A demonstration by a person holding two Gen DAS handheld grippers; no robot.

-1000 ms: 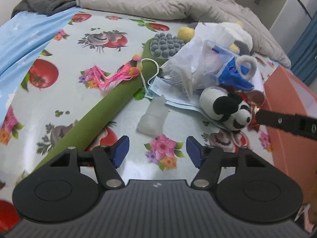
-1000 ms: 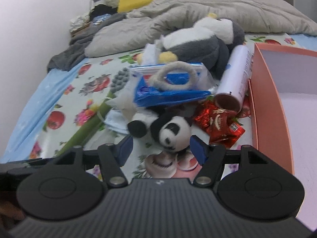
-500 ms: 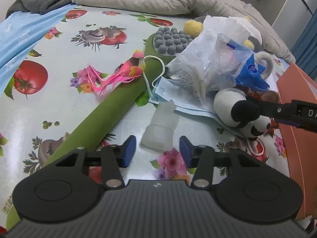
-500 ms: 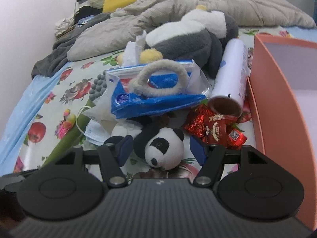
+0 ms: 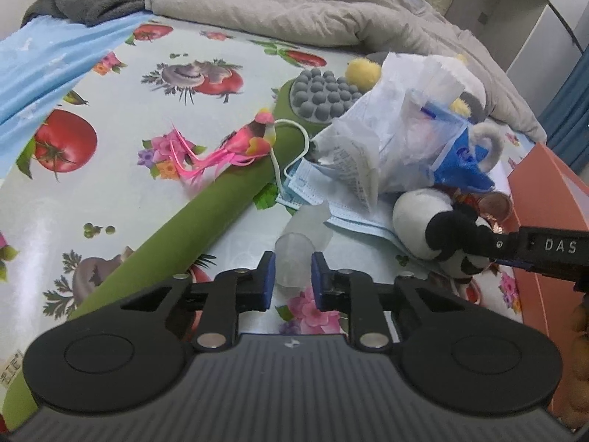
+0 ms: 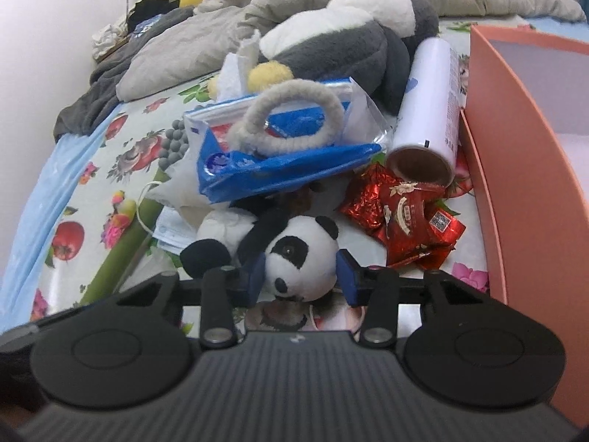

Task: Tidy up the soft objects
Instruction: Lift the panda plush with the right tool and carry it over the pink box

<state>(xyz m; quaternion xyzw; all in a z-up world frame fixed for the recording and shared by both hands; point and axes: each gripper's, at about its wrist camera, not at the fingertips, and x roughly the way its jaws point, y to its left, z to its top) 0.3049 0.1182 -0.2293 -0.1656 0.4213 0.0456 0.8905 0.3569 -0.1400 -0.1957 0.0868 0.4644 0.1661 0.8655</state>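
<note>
On the fruit-print bed cover [image 5: 121, 199], our left claw [image 5: 292, 276] was closing around a translucent bottle [image 5: 298, 254] at lower centre; our right claw [image 6: 300, 276] was closing on the panda plush [image 6: 294, 254].

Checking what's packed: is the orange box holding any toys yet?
No, the orange box shows only its bare pale inside, while the panda plush lies outside it.

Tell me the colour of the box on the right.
Salmon-orange outside, pale inside; the box shows best in the right wrist view.
</note>
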